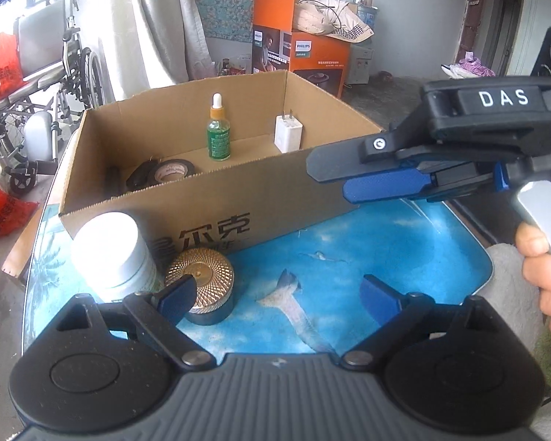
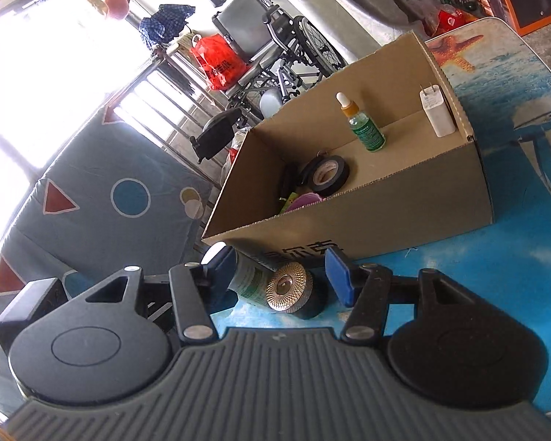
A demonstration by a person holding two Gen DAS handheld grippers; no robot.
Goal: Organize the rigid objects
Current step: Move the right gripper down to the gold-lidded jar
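An open cardboard box (image 1: 238, 191) (image 2: 385, 213) stands on the blue sea-print table (image 1: 349, 257). Inside it are a green dropper bottle (image 1: 218, 136) (image 2: 365, 128), a white charger plug (image 1: 288, 134) (image 2: 437, 114) and black tape rolls (image 1: 172, 172) (image 2: 328, 174). In front of the box, a white jar (image 1: 110, 253) (image 2: 249, 279) stands beside a dark jar with a gold lid (image 1: 202, 283) (image 2: 288, 288). My left gripper (image 1: 279, 290) is wide open just right of the gold-lidded jar and holds nothing. My right gripper (image 2: 280, 272) (image 1: 334, 180) hovers open by the box's front wall, empty.
A wheelchair (image 1: 55, 73) (image 2: 275, 44) and red bags (image 2: 218, 60) stand left of the table. An orange carton (image 1: 301, 58) is behind the box. A person's hand (image 1: 547, 275) holds the right gripper's handle over a pale towel (image 1: 510, 294). A patterned mat (image 2: 110, 202) lies below.
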